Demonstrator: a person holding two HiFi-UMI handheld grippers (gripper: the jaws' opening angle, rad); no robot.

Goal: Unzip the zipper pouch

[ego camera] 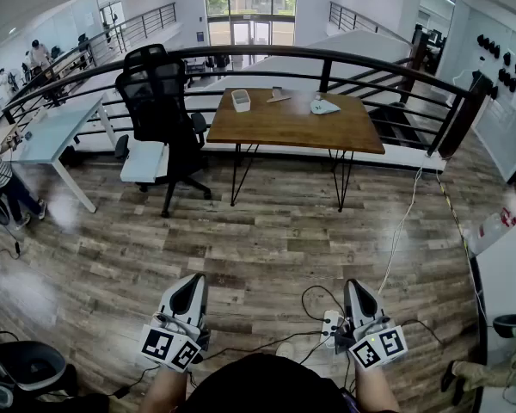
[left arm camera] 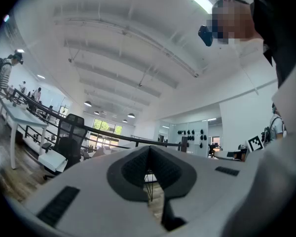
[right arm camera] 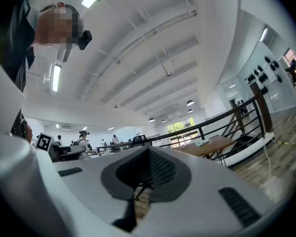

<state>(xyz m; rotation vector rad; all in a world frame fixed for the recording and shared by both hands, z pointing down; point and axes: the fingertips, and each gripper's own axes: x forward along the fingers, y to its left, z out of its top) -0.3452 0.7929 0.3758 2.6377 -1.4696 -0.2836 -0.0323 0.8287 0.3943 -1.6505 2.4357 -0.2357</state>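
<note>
Far ahead in the head view, the zipper pouch [ego camera: 324, 107], pale and flat, lies near the back right of a wooden table [ego camera: 292, 127]. My left gripper [ego camera: 190, 289] and right gripper [ego camera: 358, 292] are held low over the plank floor, well short of the table, both shut with nothing between the jaws. In the left gripper view the left gripper [left arm camera: 149, 151] has its jaws closed to a point. The right gripper [right arm camera: 148, 151] is likewise closed in the right gripper view, where the pouch [right arm camera: 203, 143] shows as a small pale shape on the distant table [right arm camera: 214, 145].
A white box [ego camera: 241, 100] and a small wooden piece [ego camera: 278, 99] also lie on the table. A black office chair [ego camera: 159, 110] stands left of it, beside a white desk [ego camera: 56, 132]. A black railing [ego camera: 327, 58] runs behind. Cables and a power strip [ego camera: 331, 327] lie on the floor near my feet.
</note>
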